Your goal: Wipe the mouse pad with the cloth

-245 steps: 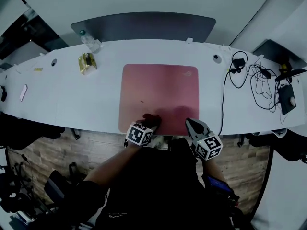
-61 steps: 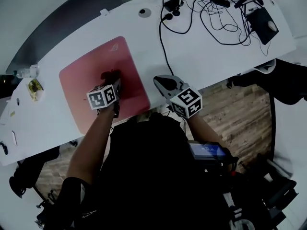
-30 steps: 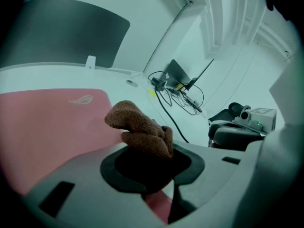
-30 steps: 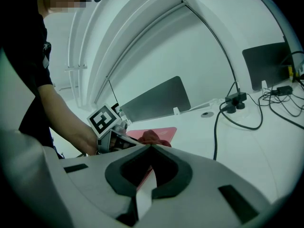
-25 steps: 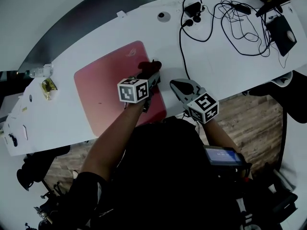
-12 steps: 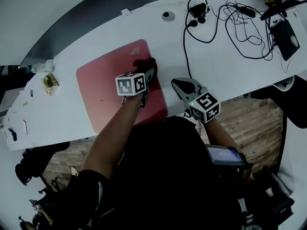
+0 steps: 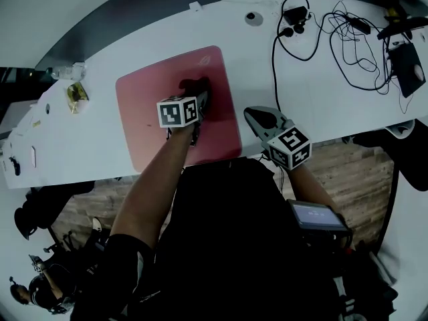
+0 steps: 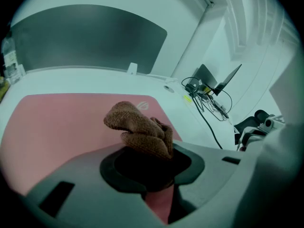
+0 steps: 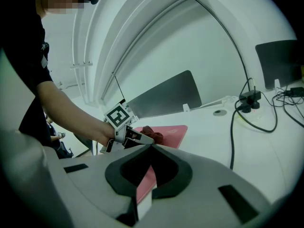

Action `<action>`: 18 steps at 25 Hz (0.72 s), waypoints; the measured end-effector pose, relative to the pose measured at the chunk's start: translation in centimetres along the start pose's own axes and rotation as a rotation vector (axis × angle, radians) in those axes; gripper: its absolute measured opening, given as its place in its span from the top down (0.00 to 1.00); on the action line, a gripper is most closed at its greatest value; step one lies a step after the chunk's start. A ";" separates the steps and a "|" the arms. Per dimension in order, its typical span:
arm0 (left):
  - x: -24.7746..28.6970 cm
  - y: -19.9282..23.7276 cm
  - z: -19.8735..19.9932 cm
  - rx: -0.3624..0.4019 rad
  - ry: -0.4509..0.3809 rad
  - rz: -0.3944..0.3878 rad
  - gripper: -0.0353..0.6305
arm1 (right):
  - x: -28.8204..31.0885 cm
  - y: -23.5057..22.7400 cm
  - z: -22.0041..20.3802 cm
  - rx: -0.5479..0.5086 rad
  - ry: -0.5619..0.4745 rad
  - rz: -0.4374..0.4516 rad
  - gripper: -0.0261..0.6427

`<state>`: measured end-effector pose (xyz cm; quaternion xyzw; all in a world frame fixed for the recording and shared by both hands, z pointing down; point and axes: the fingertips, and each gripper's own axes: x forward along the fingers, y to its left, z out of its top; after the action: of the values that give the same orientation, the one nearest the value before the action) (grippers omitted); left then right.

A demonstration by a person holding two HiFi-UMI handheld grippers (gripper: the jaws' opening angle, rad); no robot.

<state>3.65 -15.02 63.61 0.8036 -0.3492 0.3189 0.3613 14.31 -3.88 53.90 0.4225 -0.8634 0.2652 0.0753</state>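
Note:
A pink mouse pad (image 7: 150,122) lies on the white table (image 7: 314,92). My left gripper (image 7: 199,97) is over the pad's right half, shut on a crumpled brown cloth (image 7: 193,85) that rests on the pad. In the left gripper view the cloth (image 8: 137,127) bulges out of the left gripper (image 8: 148,150) above the pad (image 8: 52,127). My right gripper (image 7: 257,117) hovers at the table's front edge, just right of the pad, shut and empty. The right gripper view shows the right gripper (image 9: 151,147) with its jaws meeting, and beyond them the left gripper (image 9: 135,137) with the cloth (image 9: 154,136).
Tangled black cables (image 7: 334,32) and a black device (image 7: 409,60) lie at the right of the table. A cable grommet (image 7: 253,17) sits behind the pad. A plastic bottle (image 7: 69,71) and a gold wrapper (image 7: 77,93) are at the far left. A grey divider panel (image 7: 140,9) backs the table.
My left gripper has dragged the cloth from the pad's right edge leftward, further onto the pad. The right gripper stays by the table's front edge. The head view has shifted.

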 end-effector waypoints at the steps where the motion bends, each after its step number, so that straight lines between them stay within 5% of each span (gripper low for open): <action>1: -0.4 0.8 -0.1 -0.004 -0.004 0.014 0.76 | 0.3 0.3 0.0 -0.002 0.002 0.007 0.93; 18: -6.8 11.2 -1.4 -0.037 -0.031 0.150 0.75 | 3.5 2.8 0.5 -0.021 0.025 0.024 0.92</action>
<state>-9.34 -17.13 63.14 0.7734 -0.4197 0.3260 0.3457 10.01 -5.11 53.58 0.4079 -0.8702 0.2624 0.0871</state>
